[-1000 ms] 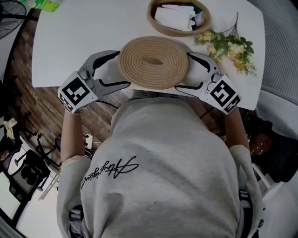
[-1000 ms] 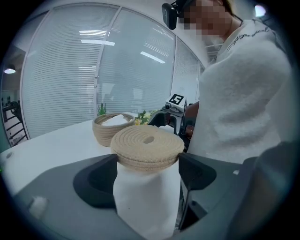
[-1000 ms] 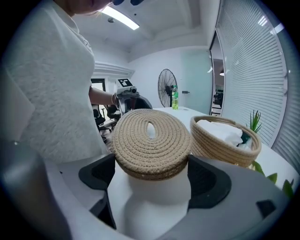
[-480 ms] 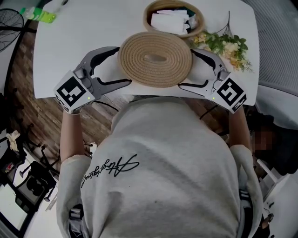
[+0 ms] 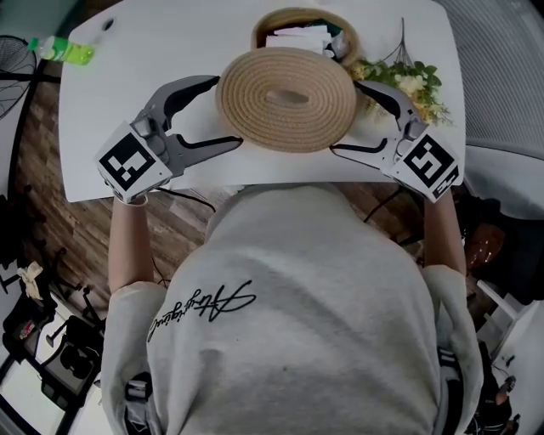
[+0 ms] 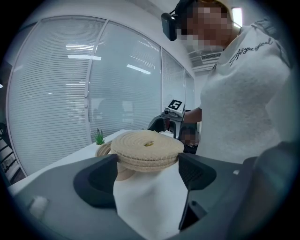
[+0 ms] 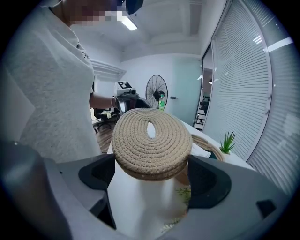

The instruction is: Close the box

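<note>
A round woven rope lid [image 5: 286, 99] hangs above the white table [image 5: 127, 51], held from both sides. My left gripper [image 5: 228, 111] has its jaws wide apart and pressed on the lid's left rim. My right gripper [image 5: 347, 117] grips the right rim the same way. The woven basket [image 5: 297, 12] with white items inside stands just beyond, its near rim hidden under the lid. In the left gripper view the lid [image 6: 147, 149] fills the gap of that gripper [image 6: 147, 166], the basket [image 6: 105, 150] behind. The right gripper view shows the lid [image 7: 151, 140] spanning its gripper [image 7: 151, 171], basket [image 7: 206, 143] behind.
A spray of yellow flowers and leaves [image 5: 408, 85] lies on the table right of the basket. A green bottle [image 5: 64, 51] lies at the table's far left edge. The person's grey-shirted body stands against the near edge. A fan [image 7: 157, 96] stands off the table.
Both grippers have carried the lid up and away from the body toward the basket; it now overlaps the basket's near rim in the head view.
</note>
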`<state>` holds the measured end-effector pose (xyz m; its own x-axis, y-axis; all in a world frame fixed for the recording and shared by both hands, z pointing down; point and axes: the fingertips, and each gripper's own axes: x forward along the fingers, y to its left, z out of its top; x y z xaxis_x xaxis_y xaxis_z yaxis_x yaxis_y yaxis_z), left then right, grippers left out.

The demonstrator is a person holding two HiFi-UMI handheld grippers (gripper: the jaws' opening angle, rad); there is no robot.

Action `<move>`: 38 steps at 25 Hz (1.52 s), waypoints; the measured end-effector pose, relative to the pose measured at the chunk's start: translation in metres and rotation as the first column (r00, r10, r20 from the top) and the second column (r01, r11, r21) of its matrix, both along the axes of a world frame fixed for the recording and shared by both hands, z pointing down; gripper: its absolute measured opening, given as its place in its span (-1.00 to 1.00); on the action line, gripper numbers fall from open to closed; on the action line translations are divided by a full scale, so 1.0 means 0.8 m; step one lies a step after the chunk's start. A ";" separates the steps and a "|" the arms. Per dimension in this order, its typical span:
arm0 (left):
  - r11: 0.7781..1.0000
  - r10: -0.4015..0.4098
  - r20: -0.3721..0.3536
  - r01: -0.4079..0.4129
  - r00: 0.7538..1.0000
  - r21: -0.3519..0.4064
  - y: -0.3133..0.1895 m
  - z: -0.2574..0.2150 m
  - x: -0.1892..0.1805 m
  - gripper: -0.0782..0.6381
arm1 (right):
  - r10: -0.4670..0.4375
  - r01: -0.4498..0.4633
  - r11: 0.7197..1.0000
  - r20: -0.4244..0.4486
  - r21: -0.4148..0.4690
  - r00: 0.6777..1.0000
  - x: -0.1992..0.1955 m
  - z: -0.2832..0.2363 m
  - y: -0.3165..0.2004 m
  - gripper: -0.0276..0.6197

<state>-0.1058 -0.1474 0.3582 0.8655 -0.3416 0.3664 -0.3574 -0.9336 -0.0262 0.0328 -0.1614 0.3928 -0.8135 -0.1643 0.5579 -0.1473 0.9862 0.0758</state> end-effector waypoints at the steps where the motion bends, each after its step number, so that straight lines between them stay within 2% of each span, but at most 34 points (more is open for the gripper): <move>1: 1.000 0.004 -0.001 -0.004 1.000 0.000 -0.003 -0.001 0.000 0.34 | 0.006 -0.006 1.000 -0.003 0.002 1.000 0.000 -0.002 -0.002 0.59; 7: 0.999 0.037 -0.001 -0.037 0.999 0.019 -0.021 -0.006 0.003 0.34 | 0.034 -0.033 0.999 -0.033 0.031 0.999 0.004 -0.015 -0.016 0.59; 13: 0.998 0.057 -0.031 -0.056 0.998 0.033 -0.070 -0.009 -0.006 0.34 | 0.060 -0.056 0.997 -0.060 0.056 0.996 -0.003 -0.025 -0.060 0.59; 25: 0.993 0.100 -0.023 -0.098 0.995 0.059 -0.075 -0.005 -0.001 0.34 | 0.106 -0.097 0.991 -0.101 0.091 0.989 0.001 -0.026 -0.061 0.59; 30: 0.994 0.083 -0.019 -0.082 0.996 0.072 -0.075 -0.008 0.001 0.34 | 0.093 -0.085 0.993 -0.098 0.086 0.991 0.003 -0.024 -0.064 0.59; 38: 0.999 0.007 -0.024 -0.006 1.000 0.050 -0.112 0.006 0.040 0.34 | 0.016 -0.008 0.997 -0.116 0.073 0.993 0.042 -0.015 -0.114 0.59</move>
<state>-0.0738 -0.2374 0.3630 0.8760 -0.3535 0.3282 -0.3528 -0.9335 -0.0638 0.0665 -0.2528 0.3805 -0.7412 -0.2172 0.6352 -0.1451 0.9757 0.1643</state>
